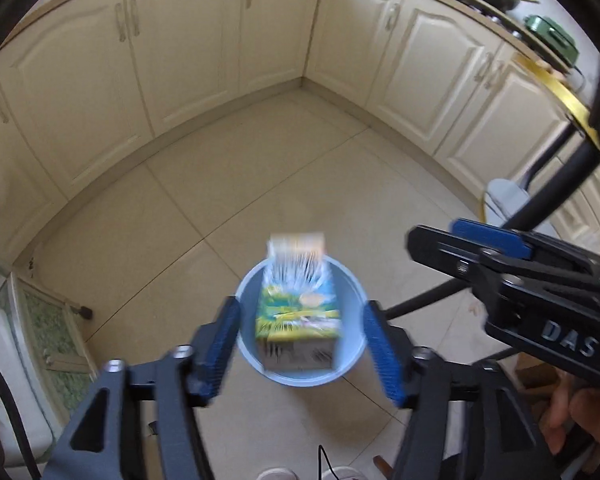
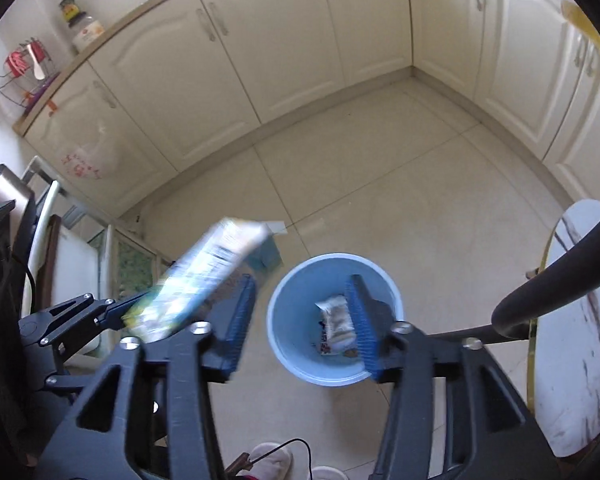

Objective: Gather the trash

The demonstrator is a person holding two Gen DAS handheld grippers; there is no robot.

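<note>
A green and yellow carton (image 1: 296,312), motion-blurred, hangs over the light blue bucket (image 1: 308,380) on the floor. My left gripper (image 1: 300,344) is open; its blue pads stand clear of the carton on both sides. In the right wrist view the same carton (image 2: 196,280) is tilted in the air at the left gripper's (image 2: 112,312) tips, left of the bucket (image 2: 296,344). My right gripper (image 2: 300,320) is open above the bucket with nothing between its pads. A crumpled wrapper (image 2: 338,324) is inside the bucket. The right gripper (image 1: 452,236) also shows at the right of the left wrist view.
Cream cabinets (image 1: 220,60) line the far side of the tiled floor (image 1: 260,180). A white round table (image 2: 572,320) and a black chair tube (image 2: 540,300) stand on the right. Slippers (image 2: 272,456) and a black cable (image 2: 300,444) lie at the near edge.
</note>
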